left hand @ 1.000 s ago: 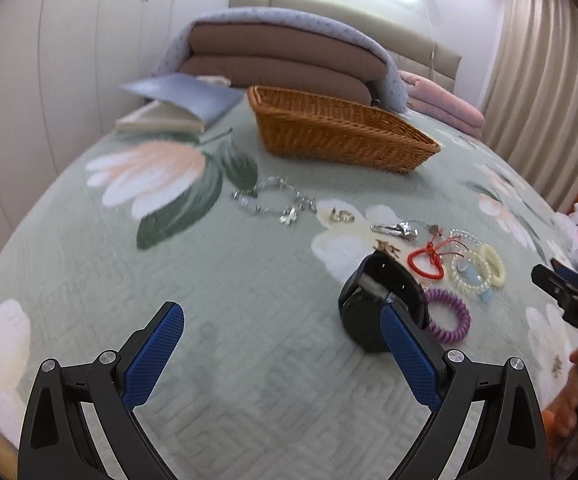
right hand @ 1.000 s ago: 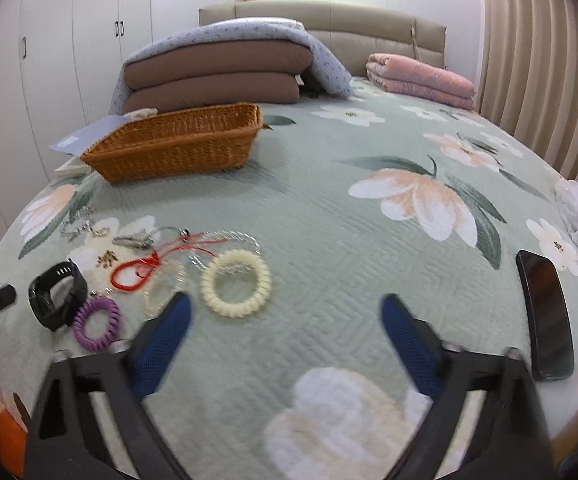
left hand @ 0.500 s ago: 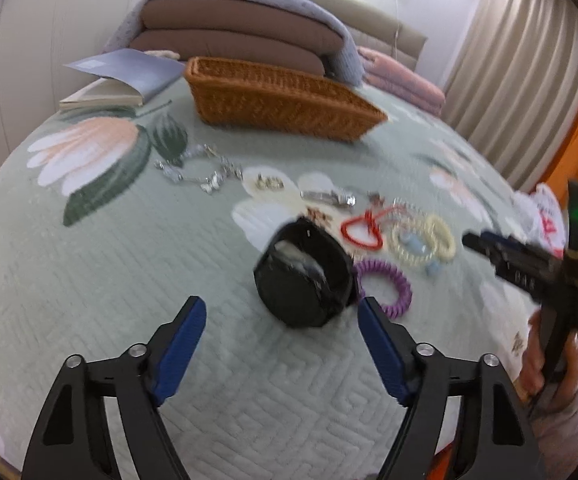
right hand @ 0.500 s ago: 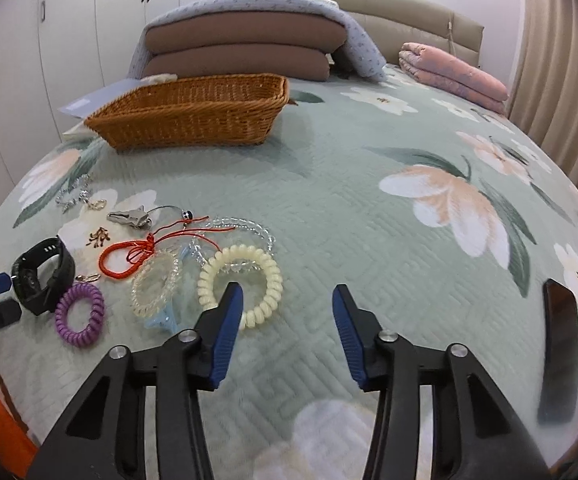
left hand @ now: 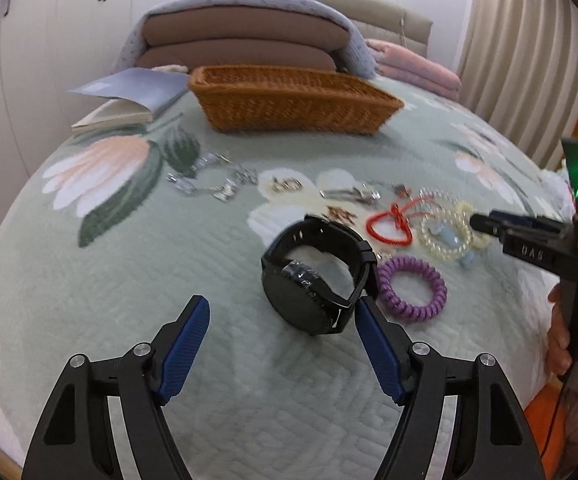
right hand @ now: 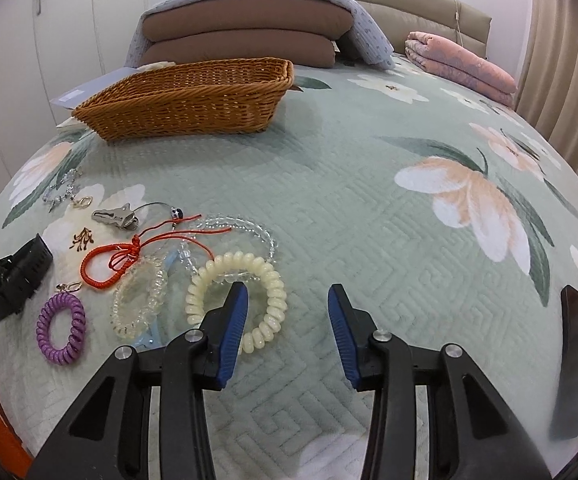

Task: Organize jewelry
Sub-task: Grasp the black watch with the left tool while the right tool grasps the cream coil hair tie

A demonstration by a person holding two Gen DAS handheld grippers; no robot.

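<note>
Wicker basket sits well beyond both of your tongs, far side of the jewelry scatter; judged the drop point, since the pieces lie loose on the bed before it.

Left tongs: released, jaws have just been closing. Black watch lies between the tips, nearer the right-hand pad, which looks to touch or almost touch its strap; the other pad stands clear. No grip yet. You straddle it so the jaws can close across the band.

Right tongs: released, half-spread, nothing clamped. One finger overlaps the cream coil band, the other sits over bare quilt; likely set to pinch one side of the ring.

Purple coil band lies just right of the watch. Red cord loop, clear bead bracelet crowd left of the right tongs, touching or overlapping. Snag risk.
</note>
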